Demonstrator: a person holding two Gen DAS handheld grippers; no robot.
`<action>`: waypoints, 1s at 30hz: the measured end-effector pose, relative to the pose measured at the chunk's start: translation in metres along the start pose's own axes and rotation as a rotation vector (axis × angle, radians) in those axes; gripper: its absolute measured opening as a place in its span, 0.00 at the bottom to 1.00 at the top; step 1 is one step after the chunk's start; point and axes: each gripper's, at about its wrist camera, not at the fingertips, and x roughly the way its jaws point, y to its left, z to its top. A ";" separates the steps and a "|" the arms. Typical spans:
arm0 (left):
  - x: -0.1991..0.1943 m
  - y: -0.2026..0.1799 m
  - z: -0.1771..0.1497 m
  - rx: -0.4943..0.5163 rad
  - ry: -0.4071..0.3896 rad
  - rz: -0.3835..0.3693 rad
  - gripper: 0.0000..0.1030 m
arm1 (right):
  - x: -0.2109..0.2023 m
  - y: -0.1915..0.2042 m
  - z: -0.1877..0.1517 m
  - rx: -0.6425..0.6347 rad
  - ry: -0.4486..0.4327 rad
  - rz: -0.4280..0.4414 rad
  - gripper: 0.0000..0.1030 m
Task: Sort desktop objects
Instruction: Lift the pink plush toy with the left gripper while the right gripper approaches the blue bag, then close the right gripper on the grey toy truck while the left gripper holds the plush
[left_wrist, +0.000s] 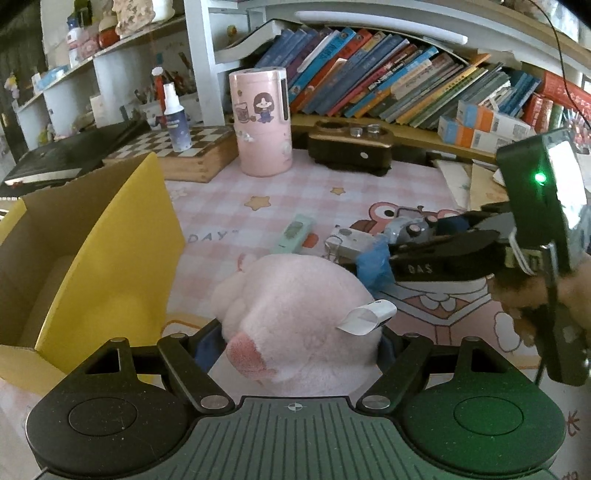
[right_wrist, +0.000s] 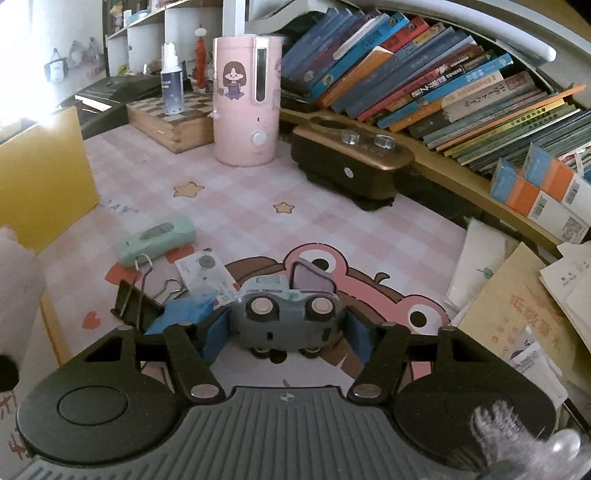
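My left gripper (left_wrist: 295, 334) is shut on a pink plush toy (left_wrist: 295, 314) that fills the space between its fingers, just right of an open yellow cardboard box (left_wrist: 92, 258). My right gripper (right_wrist: 286, 332) is shut on a small grey toy car (right_wrist: 286, 314), wheels facing the camera, low over the pink desk mat (right_wrist: 240, 206). In the left wrist view the right gripper (left_wrist: 376, 258) reaches in from the right, holding the car (left_wrist: 406, 230). A mint green eraser-like case (right_wrist: 157, 240), a black binder clip (right_wrist: 129, 299) and a small white card (right_wrist: 207, 271) lie on the mat.
A pink cylindrical appliance (right_wrist: 247, 99), a dark device with two knobs (right_wrist: 351, 162), a wooden chessboard box (right_wrist: 170, 118) with a spray bottle (right_wrist: 171, 85) stand at the back. Books (right_wrist: 424, 77) line the shelf. Papers (right_wrist: 517, 295) pile up at right.
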 end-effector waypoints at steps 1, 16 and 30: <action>-0.001 -0.001 0.000 0.002 0.001 -0.002 0.78 | 0.000 -0.001 0.000 0.006 -0.003 0.004 0.60; -0.013 -0.008 0.002 0.020 -0.034 -0.035 0.78 | -0.046 -0.004 -0.004 0.121 -0.027 -0.049 0.60; -0.032 -0.005 -0.008 0.027 -0.056 -0.054 0.78 | -0.096 0.009 -0.028 0.169 -0.020 -0.061 0.60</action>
